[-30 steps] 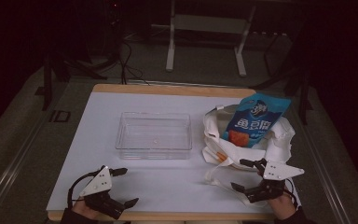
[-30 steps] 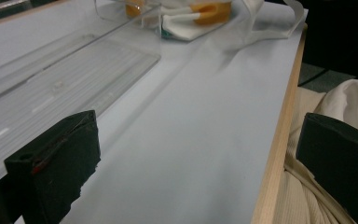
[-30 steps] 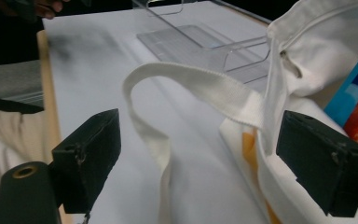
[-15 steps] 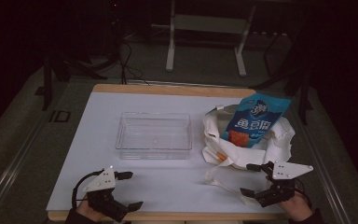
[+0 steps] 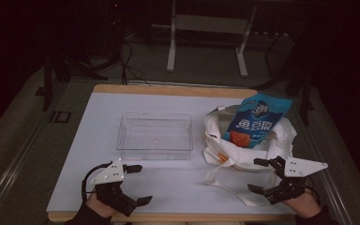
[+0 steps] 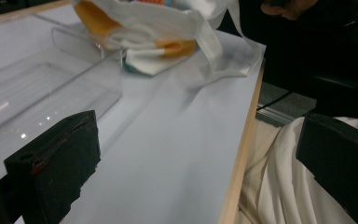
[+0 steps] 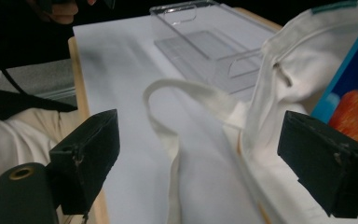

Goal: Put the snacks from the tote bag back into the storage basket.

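High view, right gripper retreated from tote bag

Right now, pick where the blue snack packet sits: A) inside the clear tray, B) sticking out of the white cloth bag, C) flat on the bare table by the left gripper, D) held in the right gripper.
B: the blue snack packet pokes out of the white cloth bag, beside the empty clear tray.

Two hand-held black grippers near the table front edge, left gripper and right gripper each topped by a grey three-cornered plate with small dark dots, blocky matte black jaws, thin black cable looping off the left one, dark sleeves
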`<state>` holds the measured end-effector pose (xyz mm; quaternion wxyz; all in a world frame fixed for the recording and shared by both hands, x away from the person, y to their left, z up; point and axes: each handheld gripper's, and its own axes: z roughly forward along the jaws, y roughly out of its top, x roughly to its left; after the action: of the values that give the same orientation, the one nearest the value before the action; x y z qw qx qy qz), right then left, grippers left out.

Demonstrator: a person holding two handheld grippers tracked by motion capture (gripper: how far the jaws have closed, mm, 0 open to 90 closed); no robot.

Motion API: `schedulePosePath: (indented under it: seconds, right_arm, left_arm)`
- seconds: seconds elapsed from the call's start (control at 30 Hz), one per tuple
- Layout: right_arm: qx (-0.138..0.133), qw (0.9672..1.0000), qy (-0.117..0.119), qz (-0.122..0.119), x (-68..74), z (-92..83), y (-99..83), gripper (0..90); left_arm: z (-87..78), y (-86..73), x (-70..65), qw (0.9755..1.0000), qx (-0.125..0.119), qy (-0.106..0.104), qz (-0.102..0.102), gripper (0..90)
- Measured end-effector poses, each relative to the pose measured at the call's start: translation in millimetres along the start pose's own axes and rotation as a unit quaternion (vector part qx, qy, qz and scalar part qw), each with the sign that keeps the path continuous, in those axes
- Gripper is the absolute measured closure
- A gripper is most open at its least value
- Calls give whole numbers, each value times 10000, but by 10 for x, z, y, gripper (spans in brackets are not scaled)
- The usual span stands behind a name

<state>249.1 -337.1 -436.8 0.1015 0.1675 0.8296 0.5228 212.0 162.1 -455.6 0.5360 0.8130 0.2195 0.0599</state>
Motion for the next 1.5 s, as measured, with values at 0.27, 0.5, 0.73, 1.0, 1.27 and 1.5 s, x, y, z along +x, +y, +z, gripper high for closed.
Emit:
schedulePosePath:
  seconds: [0.27, 0.5, 0.73, 1.0, 1.27, 1.5]
  right_arm:
    - [-211, 9997, -74, -119, -71, -60, 127, 129]
    - [-291, 9993, -184, -150, -157, -119, 200, 135]
    - [-268, 9991, -296, -168, -216, -141, 248, 136]
    - [-308, 9986, -406, -172, -297, -178, 294, 140]
    - [-333, 9979, -533, -148, -383, -248, 308, 142]
    - [-358, 9970, -685, -87, -483, -319, 297, 143]
  left_arm:
    - [128, 219, 74, 9998, -103, -94, 152, 0]
    - [264, 360, 156, 9996, -104, -127, 233, 0]
    - [380, 523, 204, 9992, -91, -139, 371, 0]
    - [565, 788, 273, 9983, -124, -228, 524, 0]
    - [828, 945, 312, 9973, -128, -352, 627, 0]
    - [1006, 1083, 327, 9964, -177, -390, 726, 1]
